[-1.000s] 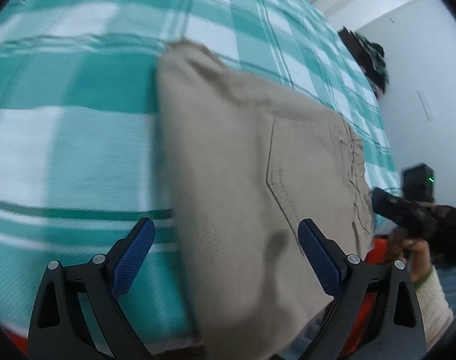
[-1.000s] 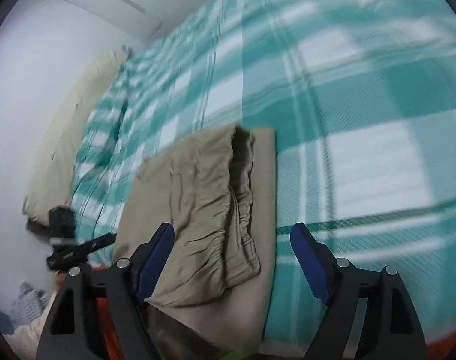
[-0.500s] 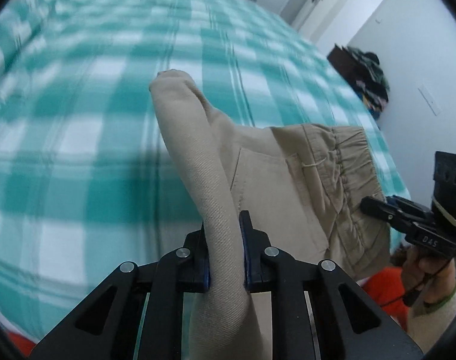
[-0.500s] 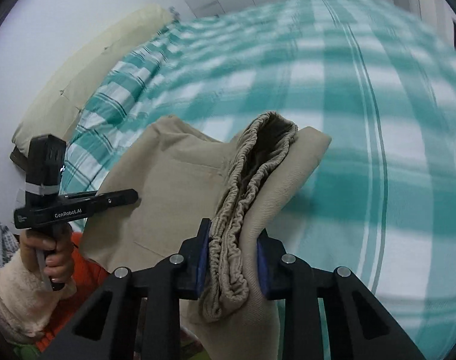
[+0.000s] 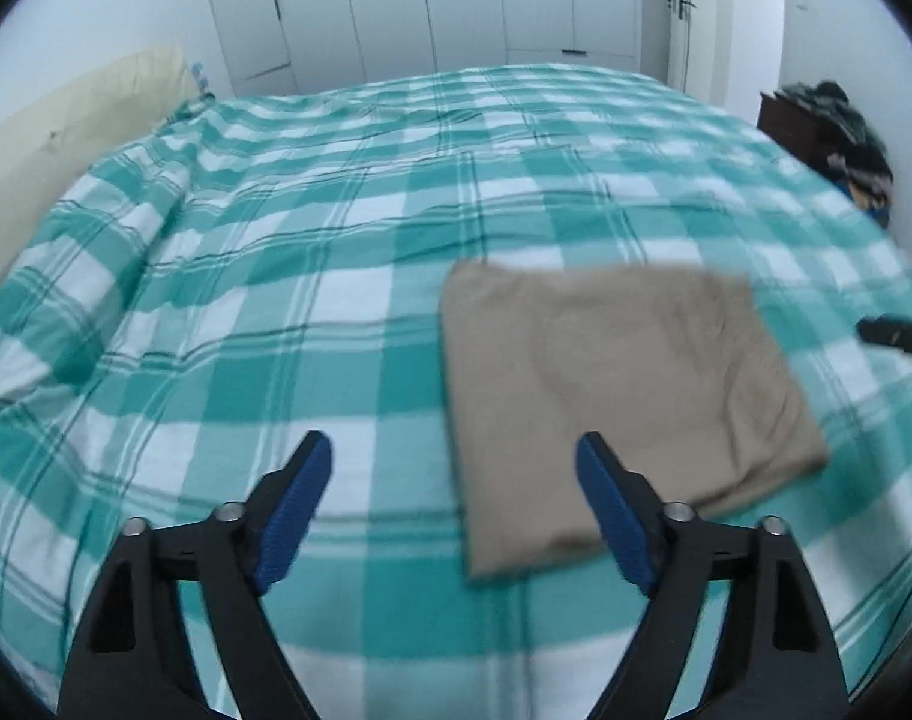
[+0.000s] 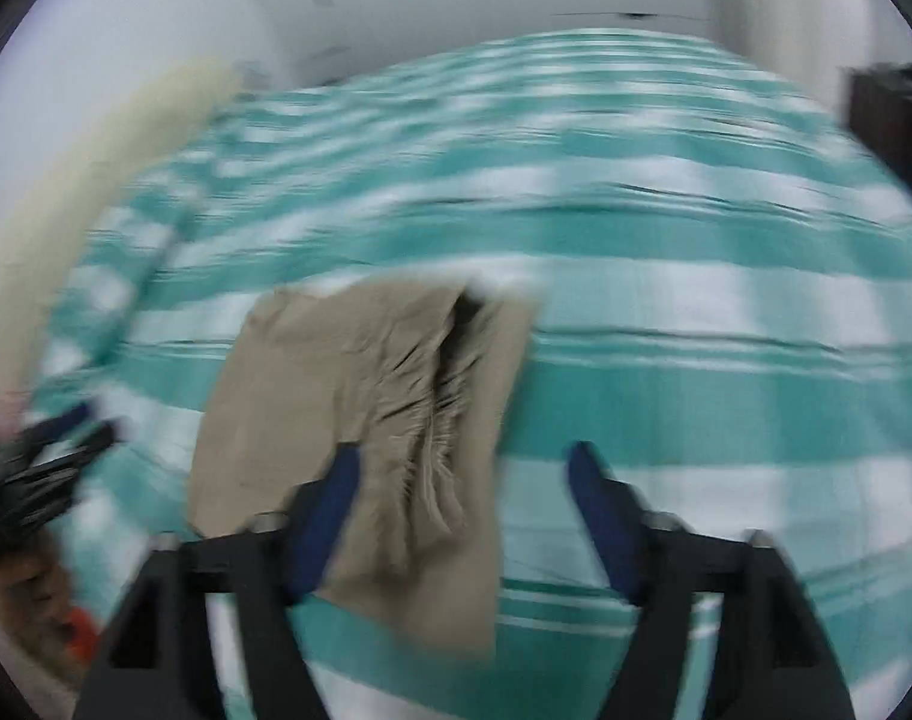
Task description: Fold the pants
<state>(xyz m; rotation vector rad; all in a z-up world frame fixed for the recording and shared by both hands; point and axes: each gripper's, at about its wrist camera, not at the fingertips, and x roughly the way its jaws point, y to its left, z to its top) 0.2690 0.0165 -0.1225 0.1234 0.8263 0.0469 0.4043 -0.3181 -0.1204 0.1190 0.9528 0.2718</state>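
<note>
A: Count on the bed point(image 5: 336, 276)?
B: One pair of pants point(image 5: 624, 396), tan, folded into a flat rectangle on the green-and-white checked cover.
A: Hand-held grippers?
B: Two. Left hand-held gripper point(image 5: 450, 504): jaws just opened, now wide, nothing between them. Right hand-held gripper point(image 6: 459, 516): likewise just opened and empty, the pants' gathered waistband lying below its jaws.

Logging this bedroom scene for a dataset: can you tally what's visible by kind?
Tan folded pants: 1
Green checked bedspread: 1
Cream pillow: 1
Grippers, left gripper and right gripper, both open: 2
Dark clothes pile: 1
Total: 6
</note>
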